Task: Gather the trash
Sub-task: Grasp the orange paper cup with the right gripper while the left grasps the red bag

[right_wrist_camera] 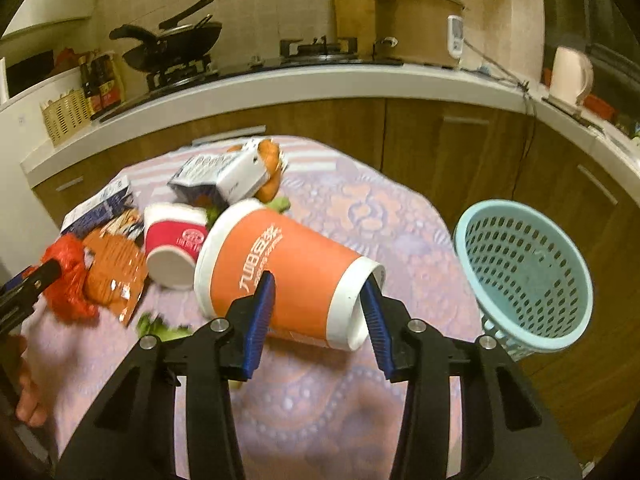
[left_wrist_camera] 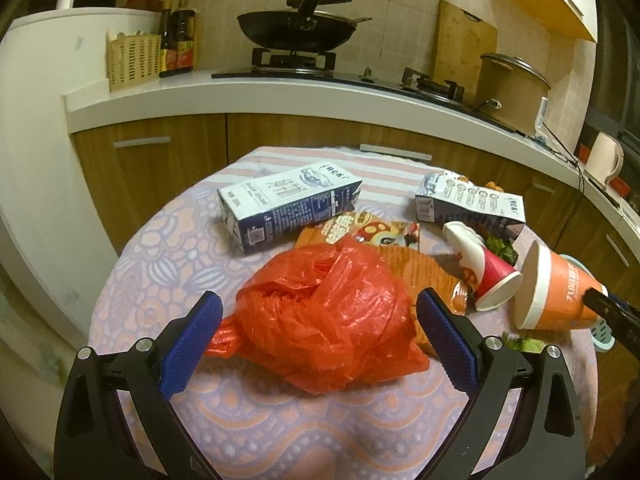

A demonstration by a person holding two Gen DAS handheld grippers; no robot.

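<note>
A crumpled red plastic bag (left_wrist_camera: 328, 316) lies on the round table between the open fingers of my left gripper (left_wrist_camera: 320, 344). My right gripper (right_wrist_camera: 316, 320) is shut on the base end of an orange paper cup (right_wrist_camera: 280, 276), which is tipped on its side; the cup also shows in the left wrist view (left_wrist_camera: 556, 292). A red and white paper cup (right_wrist_camera: 176, 244) lies on its side beside it. Two milk cartons (left_wrist_camera: 288, 204) (left_wrist_camera: 468, 204) and an orange snack wrapper (left_wrist_camera: 416, 268) lie further back. A light blue perforated basket (right_wrist_camera: 524, 276) sits at the table's right edge.
The table has a purple patterned cloth (right_wrist_camera: 320, 400). Green scraps (right_wrist_camera: 160, 326) lie near the wrapper. Behind stands a kitchen counter (left_wrist_camera: 280, 92) with a wok (left_wrist_camera: 296, 28), a rice cooker (right_wrist_camera: 416, 24) and a kettle (right_wrist_camera: 568, 76). Wooden cabinets run below it.
</note>
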